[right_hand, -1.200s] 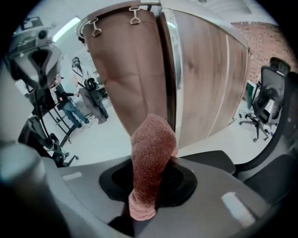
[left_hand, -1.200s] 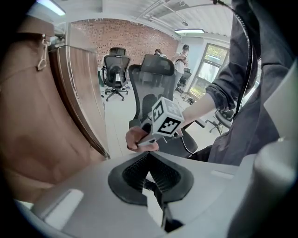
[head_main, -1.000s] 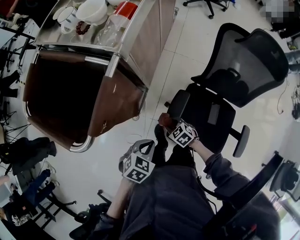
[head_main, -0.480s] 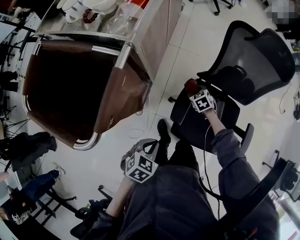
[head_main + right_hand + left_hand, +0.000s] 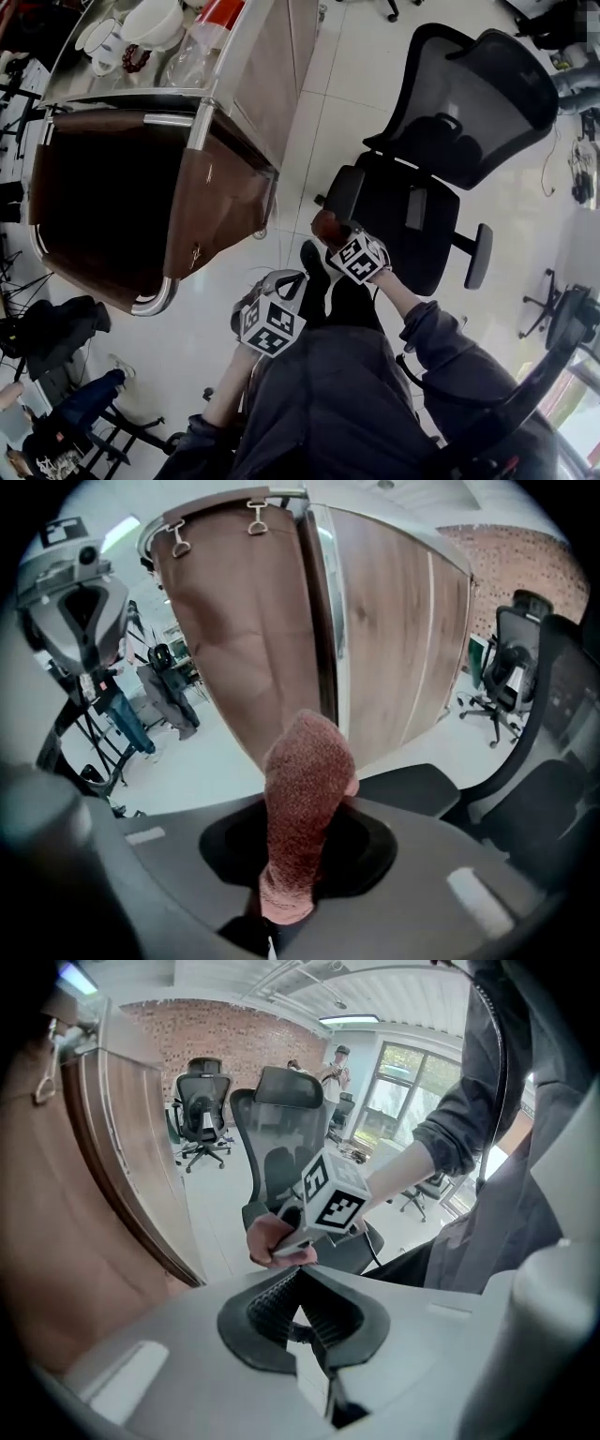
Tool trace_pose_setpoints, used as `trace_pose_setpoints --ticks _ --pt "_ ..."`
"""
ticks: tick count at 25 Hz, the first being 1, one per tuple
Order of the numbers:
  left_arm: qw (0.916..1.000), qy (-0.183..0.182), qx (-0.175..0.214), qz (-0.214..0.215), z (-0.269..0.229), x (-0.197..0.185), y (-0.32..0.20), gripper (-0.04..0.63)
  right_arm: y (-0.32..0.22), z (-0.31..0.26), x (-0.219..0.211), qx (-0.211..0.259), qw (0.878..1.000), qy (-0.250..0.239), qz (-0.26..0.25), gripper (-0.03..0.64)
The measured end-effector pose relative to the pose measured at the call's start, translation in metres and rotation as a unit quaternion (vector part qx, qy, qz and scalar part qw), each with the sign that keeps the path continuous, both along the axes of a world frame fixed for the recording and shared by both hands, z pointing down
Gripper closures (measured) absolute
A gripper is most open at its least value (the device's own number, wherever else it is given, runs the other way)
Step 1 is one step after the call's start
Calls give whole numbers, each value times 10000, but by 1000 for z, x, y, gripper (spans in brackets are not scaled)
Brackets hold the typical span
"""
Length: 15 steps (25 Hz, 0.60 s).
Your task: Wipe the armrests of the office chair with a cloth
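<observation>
The black mesh office chair (image 5: 469, 112) stands on the tiled floor. Its left armrest (image 5: 344, 194) lies just beyond my right gripper (image 5: 330, 234); the other armrest (image 5: 478, 255) is on the chair's far side. My right gripper is shut on a reddish-brown cloth (image 5: 324, 225), which stands up out of its jaws as a thick roll (image 5: 305, 799). The armrest pad (image 5: 412, 787) sits right behind the cloth; whether they touch I cannot tell. My left gripper (image 5: 281, 281) hangs lower, near my knee, shut with nothing between its pads (image 5: 300, 1321). It looks towards the right gripper's marker cube (image 5: 333, 1199).
A tall wood-panelled cabinet (image 5: 253, 84) with a brown leather side (image 5: 112, 206) stands at the left, cups (image 5: 155, 23) on top. My legs and a black shoe (image 5: 314, 258) are below the grippers. Another chair's back (image 5: 525, 394) is at lower right. More office chairs (image 5: 202, 1119) stand further back.
Half a second ago the right gripper with the cloth reached further along the armrest towards the backrest. It has come back to the armrest's near end. The left gripper has hardly moved.
</observation>
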<state>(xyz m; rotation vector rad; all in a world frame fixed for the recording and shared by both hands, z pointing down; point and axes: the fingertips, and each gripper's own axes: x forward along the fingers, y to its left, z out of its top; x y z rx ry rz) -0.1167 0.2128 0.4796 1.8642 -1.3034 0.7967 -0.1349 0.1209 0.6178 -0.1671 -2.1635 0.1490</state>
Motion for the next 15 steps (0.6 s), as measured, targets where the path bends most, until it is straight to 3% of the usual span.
trace_pose_setpoints --ticks 6,15 --pt "9997 -39 55 217 -3 15 -9 580 27 -2 8 -106 9996 -42 -275 529" --pt "9999 -140 -62 80 -7 30 0 580 -80 2 -8 386 9984 -16 418 531"
